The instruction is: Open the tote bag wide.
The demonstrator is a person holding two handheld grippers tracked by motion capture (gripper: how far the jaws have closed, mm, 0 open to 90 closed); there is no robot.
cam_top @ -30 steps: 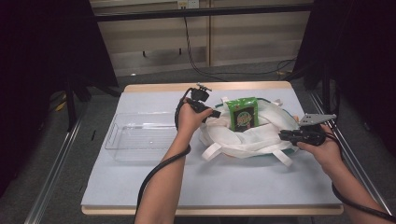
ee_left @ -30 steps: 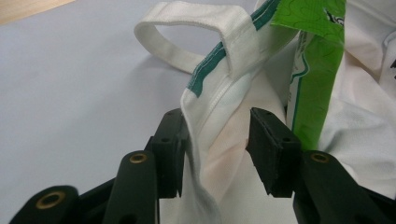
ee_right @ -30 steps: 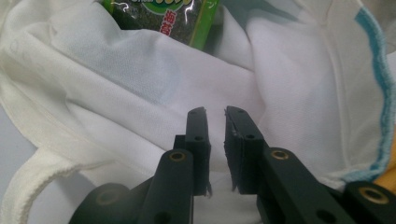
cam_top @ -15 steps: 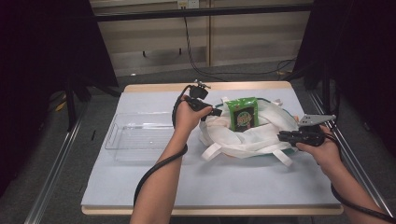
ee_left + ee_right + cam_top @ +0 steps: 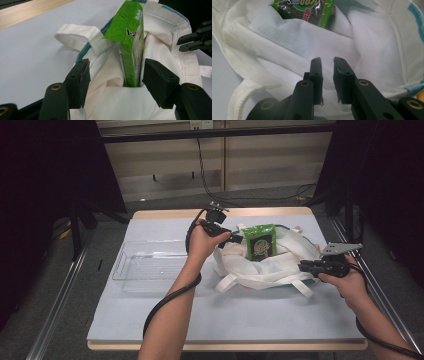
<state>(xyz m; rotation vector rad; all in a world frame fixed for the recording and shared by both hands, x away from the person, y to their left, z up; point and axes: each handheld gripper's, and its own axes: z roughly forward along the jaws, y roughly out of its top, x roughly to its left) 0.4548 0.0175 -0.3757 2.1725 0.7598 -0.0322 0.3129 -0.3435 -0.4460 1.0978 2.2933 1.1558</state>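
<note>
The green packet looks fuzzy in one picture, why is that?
In the right gripper view the green packet sits at the top edge, soft and blurry, while the black jaws look sharper; in the left gripper view it is crisper; the high view is dim around the table.

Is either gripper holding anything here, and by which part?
Left gripper: open around the green packet, gripping nothing. Right gripper: jaws nearly shut over the white bag; whether cloth is pinched cannot be told.
</note>
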